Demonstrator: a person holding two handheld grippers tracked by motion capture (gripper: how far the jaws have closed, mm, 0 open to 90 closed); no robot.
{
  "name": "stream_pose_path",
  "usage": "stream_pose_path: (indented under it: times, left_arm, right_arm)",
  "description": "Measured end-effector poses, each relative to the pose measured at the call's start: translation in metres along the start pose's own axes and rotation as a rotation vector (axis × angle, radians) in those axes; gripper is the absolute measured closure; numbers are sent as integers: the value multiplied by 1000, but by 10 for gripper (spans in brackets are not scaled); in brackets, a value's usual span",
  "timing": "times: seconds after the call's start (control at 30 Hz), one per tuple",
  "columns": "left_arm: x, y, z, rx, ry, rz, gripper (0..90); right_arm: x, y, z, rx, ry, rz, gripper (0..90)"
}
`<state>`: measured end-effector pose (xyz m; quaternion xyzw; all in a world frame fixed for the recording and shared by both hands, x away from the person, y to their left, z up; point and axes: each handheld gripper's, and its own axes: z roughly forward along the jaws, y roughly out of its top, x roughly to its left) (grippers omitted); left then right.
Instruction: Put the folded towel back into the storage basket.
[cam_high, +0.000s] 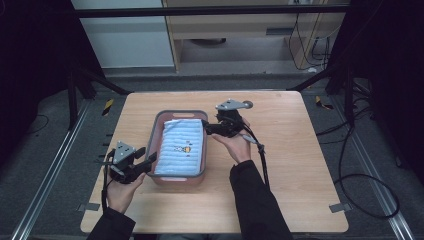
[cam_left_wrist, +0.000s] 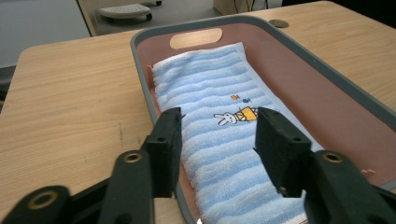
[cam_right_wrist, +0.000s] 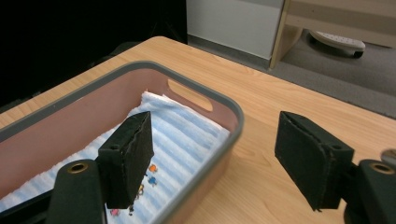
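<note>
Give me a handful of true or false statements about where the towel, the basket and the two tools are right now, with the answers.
1. The striped blue towel lies folded inside the pink basket. True.
2. The left tool is clamped on the towel. False: its jaws stand apart, with nothing pressed between them.
3. The towel bears a small rabbit picture. True.
4. The right tool holds the basket's rim. False: its jaws stand open by the basket's far right corner, gripping nothing.
5. The basket stands on the floor. False: it stands on the wooden table.
</note>
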<state>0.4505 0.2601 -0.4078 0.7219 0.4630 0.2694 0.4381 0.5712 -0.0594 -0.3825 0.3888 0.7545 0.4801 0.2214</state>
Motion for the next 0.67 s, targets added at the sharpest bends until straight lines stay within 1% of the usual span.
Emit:
stream_pose_path:
  times: [0.1, 0.13, 0.17, 0.2, 0.23, 0.3, 0.4, 0.5, 0.57, 0.6, 0.67]
  left_arm:
    - [6, 0, -3, -7, 3, -18, 450]
    - [9, -1, -3, -13, -1, -28, 439]
    - [12, 0, -3, -17, -8, -34, 425]
    - [14, 0, -4, -20, -3, -37, 408]
    - [16, 0, -5, -23, 8, -42, 393]
    - [20, -1, -6, -28, 14, -40, 373]
    - [27, -4, -6, -23, 32, -53, 343]
    - [32, -6, -6, -21, 45, -47, 331]
    - [36, -6, -6, -25, 56, -54, 325]
    - [37, -7, -6, -24, 54, -59, 319]
    - [40, -8, -7, -32, 58, -58, 318]
  right_arm:
    - [-10, -8, -14, 5, -20, -7, 251]
    - [-13, -12, -20, -6, -24, -6, 250]
    - [-17, -15, -25, -5, -20, 6, 241]
    - [-22, -18, -31, -7, -18, 21, 231]
    - [-25, -22, -38, -21, -25, 28, 228]
    - [-33, -30, -52, -39, -38, 30, 225]
    - [-45, -43, -72, -42, -70, 37, 217]
    - [-56, -57, -91, -37, -91, 46, 205]
    - [-64, -65, -102, -31, -117, 47, 198]
    - [-68, -70, -107, -26, -123, 52, 194]
    - [-75, -79, -118, -38, -138, 63, 188]
